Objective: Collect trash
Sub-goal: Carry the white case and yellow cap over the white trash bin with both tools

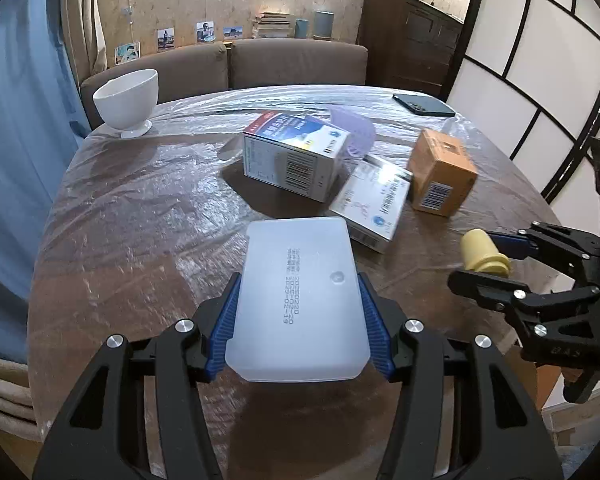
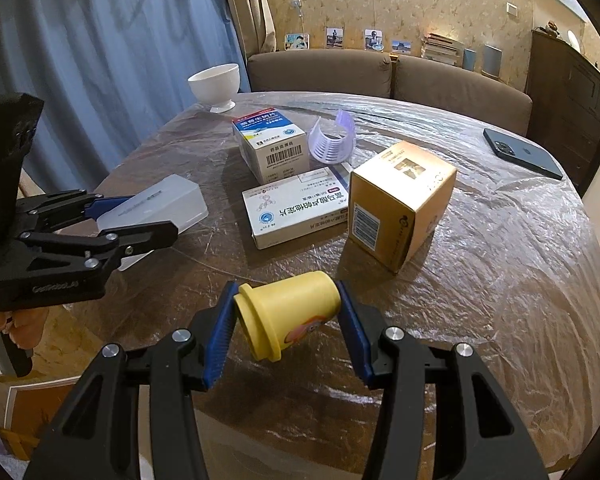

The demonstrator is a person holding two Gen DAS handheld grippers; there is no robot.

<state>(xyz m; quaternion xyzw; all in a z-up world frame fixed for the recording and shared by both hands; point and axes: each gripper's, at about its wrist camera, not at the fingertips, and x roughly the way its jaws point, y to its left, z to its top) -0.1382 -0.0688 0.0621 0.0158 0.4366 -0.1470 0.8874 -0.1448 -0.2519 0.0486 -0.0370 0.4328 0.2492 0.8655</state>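
Both grippers are loaded and clear of the table (image 1: 148,216); no bin shows in either view, so where the trash goes cannot be told.

Left gripper (image 1: 298,320): blue pads clamp the long sides of a frosted plastic box (image 1: 300,300), whose long axis runs straight ahead along the fingers. The jaws stand fairly narrow, fully filled by the box.

Right gripper (image 2: 286,320): pads pinch a small yellow cup (image 2: 286,312) end to end, lying on its side with its axis crosswise and its rim toward the left pad.

Remaining trash lies ahead, mid-table: a flat white box (image 2: 296,214), an orange carton (image 2: 400,204), a blue-and-white carton (image 2: 270,146), a purple plastic ring (image 2: 332,140). The orange carton sits nearer the right gripper.
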